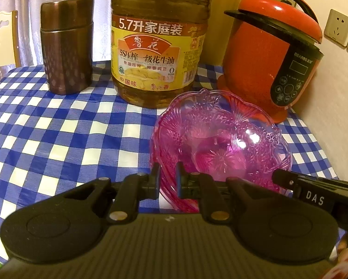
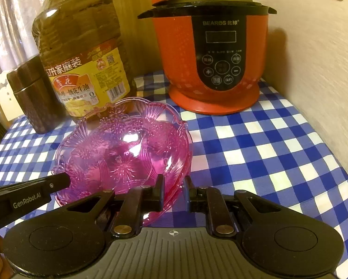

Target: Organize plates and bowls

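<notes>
Looking, left wrist view: left gripper (image 1: 168, 176) – jaws pinching near rim of pink patterned plastic bowl (image 1: 220, 144).
Bowl place: tilted over blue-checked tablecloth (image 1: 57, 127), before peanut oil jug (image 1: 160, 41) and red electric cooker (image 1: 271, 55).
Right wrist view: right gripper (image 2: 174, 188) – jaws clamped on bowl's (image 2: 125, 151) opposite rim.
Far left: brown flask (image 2: 34, 97).

Left gripper (image 1: 168, 181) pinching the near rim of a pink see-through bowl (image 1: 220, 144), bowl sitting on a blue-checked tabletop (image 1: 57, 134), oil bottle (image 1: 157, 41), brown flask (image 1: 67, 46) and red cooker (image 1: 271, 55) standing behind, right gripper (image 1: 276, 176) reaching in from the right.
</notes>
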Demonstrator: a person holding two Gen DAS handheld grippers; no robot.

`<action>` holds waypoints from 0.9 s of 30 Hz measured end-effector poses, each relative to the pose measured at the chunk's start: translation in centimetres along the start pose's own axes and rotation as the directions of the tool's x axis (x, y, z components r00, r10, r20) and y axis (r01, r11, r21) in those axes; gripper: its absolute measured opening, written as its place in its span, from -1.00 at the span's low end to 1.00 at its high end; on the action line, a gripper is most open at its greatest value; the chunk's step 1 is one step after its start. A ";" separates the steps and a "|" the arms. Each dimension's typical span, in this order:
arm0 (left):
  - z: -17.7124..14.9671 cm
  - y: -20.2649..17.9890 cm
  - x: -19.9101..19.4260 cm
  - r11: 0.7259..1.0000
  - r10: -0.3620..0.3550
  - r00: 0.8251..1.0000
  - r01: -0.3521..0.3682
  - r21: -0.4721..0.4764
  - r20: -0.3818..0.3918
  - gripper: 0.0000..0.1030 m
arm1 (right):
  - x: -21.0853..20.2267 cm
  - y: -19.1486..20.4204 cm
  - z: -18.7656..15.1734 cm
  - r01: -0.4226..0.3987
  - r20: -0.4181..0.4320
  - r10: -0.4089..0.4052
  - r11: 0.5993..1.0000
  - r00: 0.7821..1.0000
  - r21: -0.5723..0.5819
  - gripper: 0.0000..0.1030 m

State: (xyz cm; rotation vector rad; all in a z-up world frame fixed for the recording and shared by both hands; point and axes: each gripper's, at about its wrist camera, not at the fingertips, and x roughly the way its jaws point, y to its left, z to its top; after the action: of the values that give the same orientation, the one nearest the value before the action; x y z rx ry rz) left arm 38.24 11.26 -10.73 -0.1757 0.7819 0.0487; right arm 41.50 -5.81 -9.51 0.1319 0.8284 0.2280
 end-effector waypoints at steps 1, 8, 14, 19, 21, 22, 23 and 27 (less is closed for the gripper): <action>0.0 0.0 0.0 1.000 0.002 1.000 -0.002 0.003 0.001 -0.77 | 0.0 0.0 0.0 0.001 0.000 -0.001 1.000 1.000 -0.001 -0.68; 0.0 0.0 0.1 1.000 0.004 1.000 -0.004 0.003 0.003 -0.77 | 0.1 0.0 -0.1 -0.004 -0.002 0.004 1.000 1.000 0.000 -0.68; 0.0 0.3 0.0 1.000 0.001 1.000 -0.001 0.002 0.013 -0.17 | 0.2 -0.4 -0.1 -0.018 0.019 0.018 1.000 1.000 0.016 -0.28; 0.3 0.8 -0.3 1.000 -0.001 0.999 0.002 -0.026 0.034 -0.17 | 0.0 -1.2 0.1 -0.032 0.032 0.030 0.997 0.999 0.074 -0.02; 0.4 0.9 -0.4 1.000 0.003 0.999 -0.002 -0.028 0.037 -0.17 | 0.0 -1.3 0.2 -0.028 0.036 0.025 0.997 0.999 0.077 -0.02; 0.4 0.8 -0.4 1.000 0.003 0.999 -0.002 -0.029 0.038 -0.17 | -0.1 -1.3 0.2 -0.028 0.037 0.025 0.997 0.999 0.077 -0.02; 0.3 0.9 -0.3 1.000 0.003 0.999 -0.001 -0.032 0.037 -0.17 | -0.1 -1.4 0.3 -0.030 0.038 0.028 0.997 0.999 0.077 -0.02; 0.3 0.8 -0.4 0.999 0.003 0.999 -0.002 -0.034 0.039 -0.17 | -0.2 -1.5 0.3 -0.029 0.041 0.026 0.997 0.999 0.077 -0.02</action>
State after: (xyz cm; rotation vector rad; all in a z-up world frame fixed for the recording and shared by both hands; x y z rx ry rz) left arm 38.06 12.09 -10.35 -0.2053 0.7424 0.0675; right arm 41.83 -7.29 -9.47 0.2201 0.7965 0.2190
